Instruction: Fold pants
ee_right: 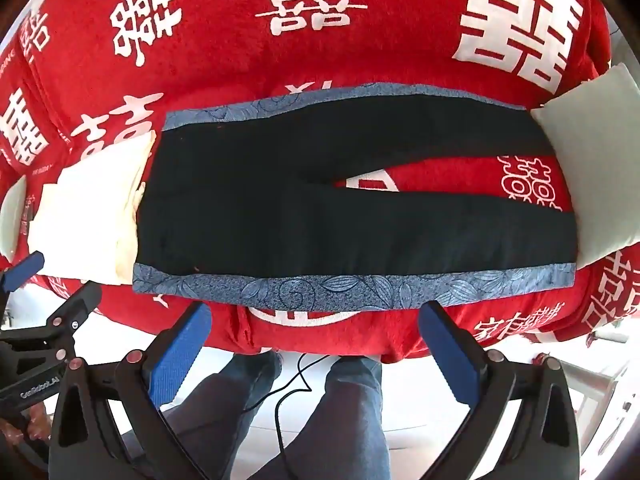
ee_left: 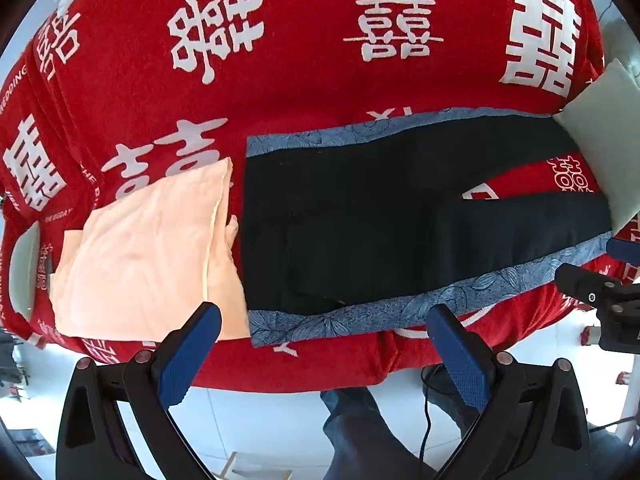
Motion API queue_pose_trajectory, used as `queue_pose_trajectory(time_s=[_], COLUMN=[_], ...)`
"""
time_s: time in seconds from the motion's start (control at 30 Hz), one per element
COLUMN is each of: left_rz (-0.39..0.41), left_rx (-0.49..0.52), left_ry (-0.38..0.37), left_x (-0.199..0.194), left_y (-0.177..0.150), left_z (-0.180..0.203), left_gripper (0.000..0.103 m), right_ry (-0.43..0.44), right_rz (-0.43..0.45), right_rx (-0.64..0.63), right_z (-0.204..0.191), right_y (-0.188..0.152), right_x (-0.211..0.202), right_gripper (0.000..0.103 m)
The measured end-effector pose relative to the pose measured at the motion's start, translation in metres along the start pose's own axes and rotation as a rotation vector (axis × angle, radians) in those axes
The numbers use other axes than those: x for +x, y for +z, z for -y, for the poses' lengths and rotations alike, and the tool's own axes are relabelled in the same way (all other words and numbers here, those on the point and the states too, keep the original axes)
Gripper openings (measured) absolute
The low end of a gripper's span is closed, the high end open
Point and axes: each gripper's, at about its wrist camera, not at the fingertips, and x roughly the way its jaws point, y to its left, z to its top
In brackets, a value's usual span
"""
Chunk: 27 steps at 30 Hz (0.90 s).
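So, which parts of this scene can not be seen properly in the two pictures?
- Pants: the leg ends, in both views, seem to pass under the pale cushion.
- Peach cloth: washed out nearly white in the right wrist view.
- Red blanket: its far corners are cut by the fisheye edge.
- Left tongs and right tongs: open, empty.

both grippers, left gripper and right gripper, share one build: black plastic frames with triangular cutouts, silver round screws at the joints, and blue fingers with finely ribbed pads. a white brand mark sits on the left gripper's side. the person's legs wear blue jeans.
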Motion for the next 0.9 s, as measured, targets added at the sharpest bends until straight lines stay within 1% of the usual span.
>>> queue_pose_trajectory(time_s=[0.1, 0.27, 0.5, 0.9], left_rz=[0.007, 0.007, 0.027, 0.037], left_rx=[-0.004, -0.008, 0.011, -0.002], left_ry=[0.008, -0.005, 0.013, 0.019], left_x=[-0.0009, -0.0003, -0.0038, -0.0066], left_y=[0.0016, 0.0018, 0.0046, 0.0074], left_z=[-0.0012, -0.0013, 0.0054, 0.0004], left_gripper=[0.103, 0.103, 0.103, 0.103], right_ry=[-0.006, -0.008, -0.014, -0.021], right_rz=[0.005, 0.007, 0.014, 0.024], right_rx=[-0.001, 0.009, 0.013, 0.004], right_z=[0.0011, 0.0023, 0.0046, 0.0055], right_y=[0.0015, 0.0018, 0.0017, 0.0034], right_x=[-0.0011, -0.0014, -0.0031, -0.0064], right_gripper=[0.103, 0.103, 0.103, 0.103])
